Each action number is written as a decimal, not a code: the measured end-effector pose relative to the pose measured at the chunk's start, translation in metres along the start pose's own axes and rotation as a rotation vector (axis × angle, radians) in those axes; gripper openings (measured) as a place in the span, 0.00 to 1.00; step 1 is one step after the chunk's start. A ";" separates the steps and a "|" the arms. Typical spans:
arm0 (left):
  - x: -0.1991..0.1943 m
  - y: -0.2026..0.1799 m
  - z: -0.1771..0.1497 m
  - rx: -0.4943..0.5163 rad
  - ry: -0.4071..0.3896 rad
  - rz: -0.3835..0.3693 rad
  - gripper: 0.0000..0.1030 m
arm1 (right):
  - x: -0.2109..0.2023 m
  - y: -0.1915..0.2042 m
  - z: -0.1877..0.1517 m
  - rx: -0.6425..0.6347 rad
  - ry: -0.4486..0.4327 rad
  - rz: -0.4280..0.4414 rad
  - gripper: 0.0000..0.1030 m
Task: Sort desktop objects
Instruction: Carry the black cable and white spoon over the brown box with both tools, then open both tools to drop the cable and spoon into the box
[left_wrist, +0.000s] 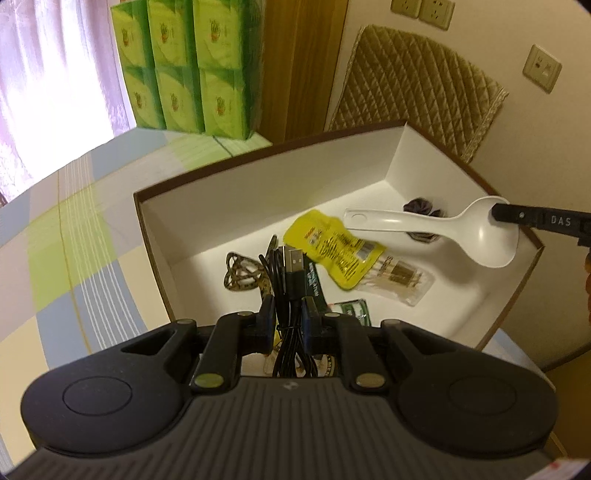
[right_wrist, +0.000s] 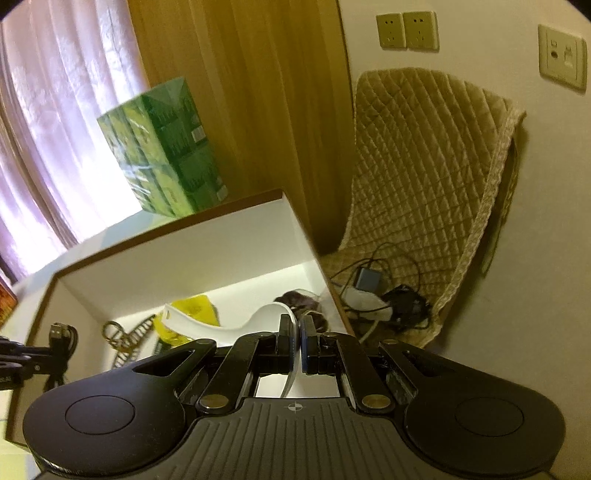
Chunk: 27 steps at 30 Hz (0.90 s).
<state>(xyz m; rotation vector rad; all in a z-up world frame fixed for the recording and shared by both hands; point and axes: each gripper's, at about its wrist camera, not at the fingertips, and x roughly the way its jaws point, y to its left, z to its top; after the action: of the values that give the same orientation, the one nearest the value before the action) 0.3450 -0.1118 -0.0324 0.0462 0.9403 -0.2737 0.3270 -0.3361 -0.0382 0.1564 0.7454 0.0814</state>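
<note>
Now, your left gripper is clamped on the bundled black USB cable, its plug poking up past the fingertips, over the near side of the white box. Just ahead of it lie a patterned hair clip, then the yellow packet and a clear sachet. Farther right, your right gripper pinches the white rice spoon by its bowl (the handle points left, over the packet), a dark scrunchie beyond it.
</note>
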 end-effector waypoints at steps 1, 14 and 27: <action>0.002 0.000 -0.001 0.001 0.006 0.003 0.10 | 0.001 0.003 -0.001 -0.024 -0.007 -0.019 0.00; 0.035 -0.005 -0.003 0.037 0.096 0.050 0.10 | 0.019 0.024 -0.013 -0.189 -0.026 -0.097 0.00; 0.052 -0.015 -0.004 0.080 0.149 0.087 0.11 | 0.024 0.023 -0.016 -0.222 0.012 -0.095 0.01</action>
<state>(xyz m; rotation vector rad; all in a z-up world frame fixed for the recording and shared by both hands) 0.3669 -0.1362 -0.0752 0.1823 1.0722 -0.2295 0.3335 -0.3088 -0.0616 -0.0914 0.7493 0.0743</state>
